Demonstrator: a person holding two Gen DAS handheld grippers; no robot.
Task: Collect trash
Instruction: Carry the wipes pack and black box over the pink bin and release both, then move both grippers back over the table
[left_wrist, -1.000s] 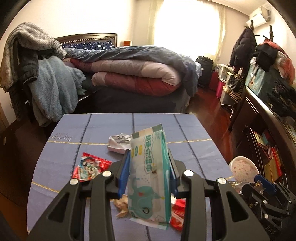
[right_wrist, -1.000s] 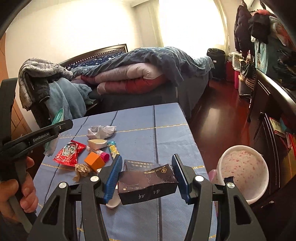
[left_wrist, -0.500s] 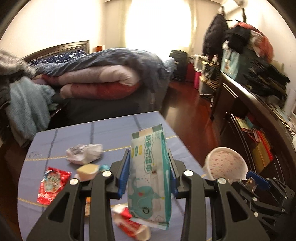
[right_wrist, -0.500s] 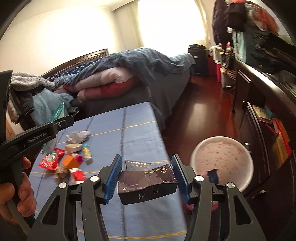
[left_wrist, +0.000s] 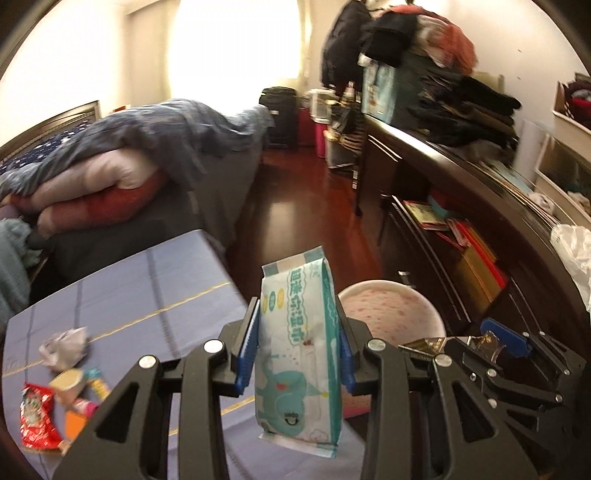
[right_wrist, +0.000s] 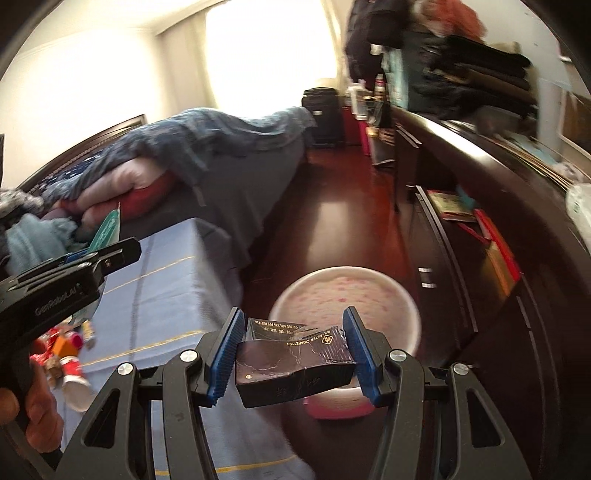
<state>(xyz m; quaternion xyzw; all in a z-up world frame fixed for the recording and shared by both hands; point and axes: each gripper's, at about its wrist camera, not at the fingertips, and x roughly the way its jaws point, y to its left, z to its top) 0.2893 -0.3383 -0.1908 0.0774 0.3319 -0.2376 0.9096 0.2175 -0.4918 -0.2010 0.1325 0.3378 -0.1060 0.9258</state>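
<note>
My left gripper (left_wrist: 297, 350) is shut on a white and teal wet-wipe packet (left_wrist: 297, 354) held upright above the table's right edge. My right gripper (right_wrist: 293, 350) is shut on a crushed black cigarette box (right_wrist: 291, 365), held over the near rim of the pink-speckled white bin (right_wrist: 347, 291) on the floor. The bin also shows in the left wrist view (left_wrist: 391, 310), just beyond the packet. The right gripper shows in the left wrist view (left_wrist: 480, 339) at the lower right. More trash lies on the blue tablecloth (left_wrist: 140, 295): a crumpled paper (left_wrist: 64, 345), a red wrapper (left_wrist: 37, 421) and small boxes (left_wrist: 74, 391).
A bed with piled quilts (left_wrist: 122, 166) stands behind the table. A dark wooden cabinet (left_wrist: 461, 229) with books and clothes runs along the right. Red wood floor (left_wrist: 295, 229) lies between bed and cabinet. The table trash also shows in the right wrist view (right_wrist: 66, 350).
Both grippers have swung right, away from the table's middle toward the bin, each still holding its item. The bin has grown larger and nearer in both views.
</note>
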